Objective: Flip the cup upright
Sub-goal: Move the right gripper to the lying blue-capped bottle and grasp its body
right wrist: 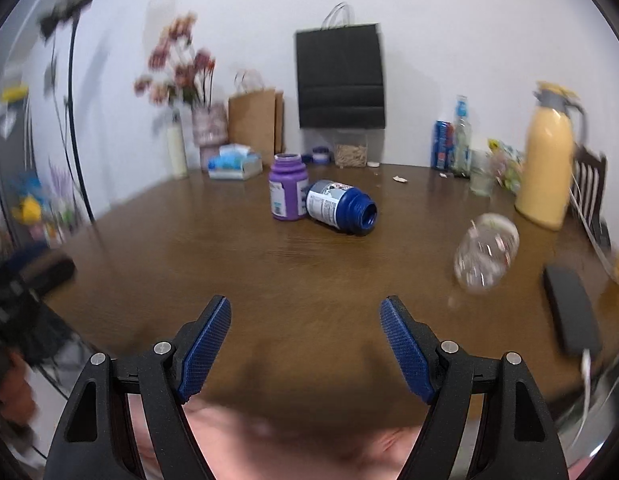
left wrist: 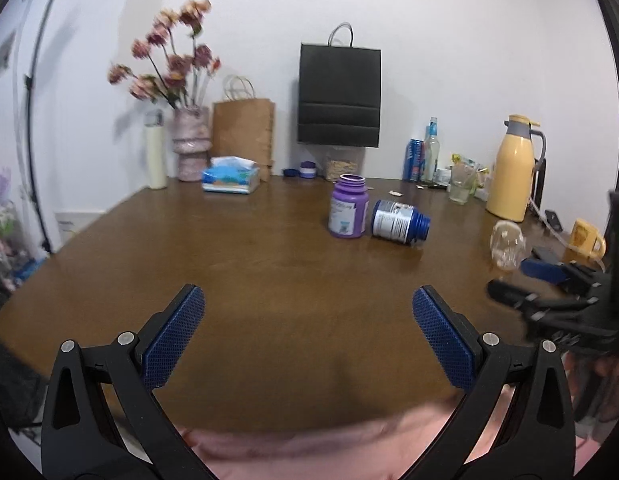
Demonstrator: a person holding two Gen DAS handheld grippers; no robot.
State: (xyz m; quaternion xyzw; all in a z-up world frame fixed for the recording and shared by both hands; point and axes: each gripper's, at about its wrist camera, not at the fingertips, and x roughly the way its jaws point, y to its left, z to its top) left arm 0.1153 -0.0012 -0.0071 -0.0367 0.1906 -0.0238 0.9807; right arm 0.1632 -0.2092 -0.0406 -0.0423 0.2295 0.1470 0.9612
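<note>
A clear glass cup (right wrist: 486, 253) lies tipped on the brown table (right wrist: 309, 272), right of centre; it also shows in the left wrist view (left wrist: 508, 249), blurred. My right gripper (right wrist: 305, 316) is open and empty, near the table's front edge, well short and left of the cup. My left gripper (left wrist: 308, 308) is open and empty over the front edge. The right gripper shows at the right edge of the left wrist view (left wrist: 549, 300).
A purple bottle (right wrist: 287, 192) stands upright mid-table, with a blue bottle (right wrist: 341, 207) on its side beside it. A yellow thermos (right wrist: 547, 160), a drinking glass (right wrist: 481, 176), cans, bags, a tissue pack (right wrist: 235, 164) and a flower vase line the back. A black case (right wrist: 571, 314) lies right.
</note>
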